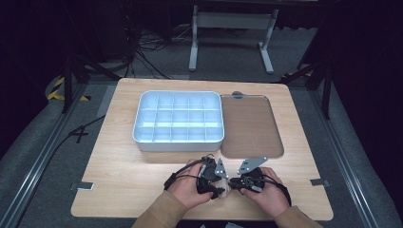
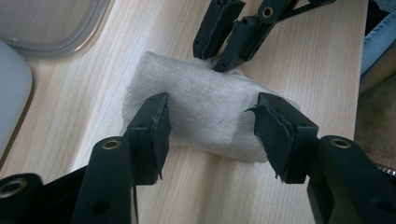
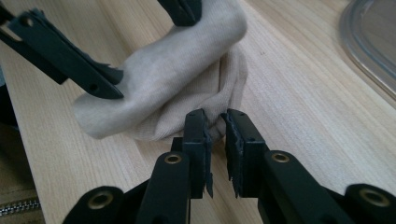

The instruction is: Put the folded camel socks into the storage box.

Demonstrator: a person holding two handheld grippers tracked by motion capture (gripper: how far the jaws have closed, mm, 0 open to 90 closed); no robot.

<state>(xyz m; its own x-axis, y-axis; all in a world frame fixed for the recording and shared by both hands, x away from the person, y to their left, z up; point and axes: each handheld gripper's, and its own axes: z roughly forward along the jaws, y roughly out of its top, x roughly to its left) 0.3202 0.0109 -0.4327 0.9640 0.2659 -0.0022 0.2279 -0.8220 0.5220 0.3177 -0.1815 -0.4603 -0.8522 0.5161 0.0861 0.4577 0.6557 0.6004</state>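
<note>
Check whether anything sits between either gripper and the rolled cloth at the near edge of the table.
Nothing visible does. The left gripper straddles the cloth, one jaw on each side. The right gripper has its nearly closed jaws pinching a fold at the cloth's end. Only bare table surrounds it.

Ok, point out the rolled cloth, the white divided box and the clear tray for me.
rolled cloth (image 2: 205,109), left gripper view, on the middle of its top face.
white divided box (image 1: 178,142), high view, on its near outer wall.
clear tray (image 1: 250,155), high view, on its near rim.
</note>
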